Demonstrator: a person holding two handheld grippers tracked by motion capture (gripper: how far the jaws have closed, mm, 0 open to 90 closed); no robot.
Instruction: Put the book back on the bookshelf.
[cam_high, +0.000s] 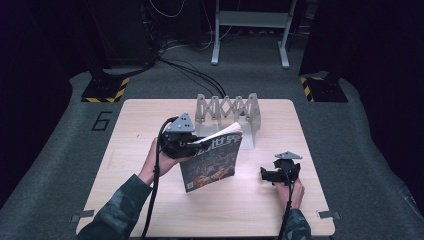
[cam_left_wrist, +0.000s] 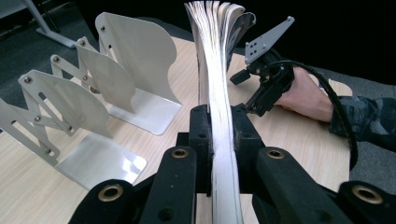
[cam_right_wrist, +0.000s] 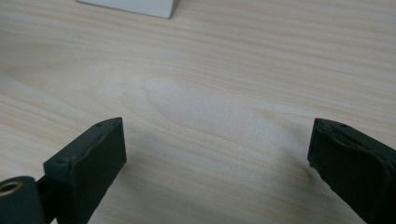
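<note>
Left gripper view puts the two black jaws of the left gripper (cam_left_wrist: 219, 140) nearest, clamped on the page edges of a magazine (cam_left_wrist: 215, 70); the stacked white pages fan out toward the top, and the cover cannot be seen from this angle. Beyond it the right gripper (cam_left_wrist: 254, 95) rests on the pale wood-grain table (cam_left_wrist: 303, 140), a hand behind it and a camouflage-patterned sleeve cut off at the frame edge. To the left stands one white metal accordion book rack (cam_left_wrist: 93, 88), with curved dividers joined by riveted crossbars, its near end cut off.

High view shows the one magazine (cam_high: 211, 161) held upright and tilted near the table's middle, in front of the rack (cam_high: 227, 112); its cover print is too small to read.

Right gripper view shows the right gripper (cam_right_wrist: 217, 151) with jaws spread wide, nothing but bare tabletop between them.
</note>
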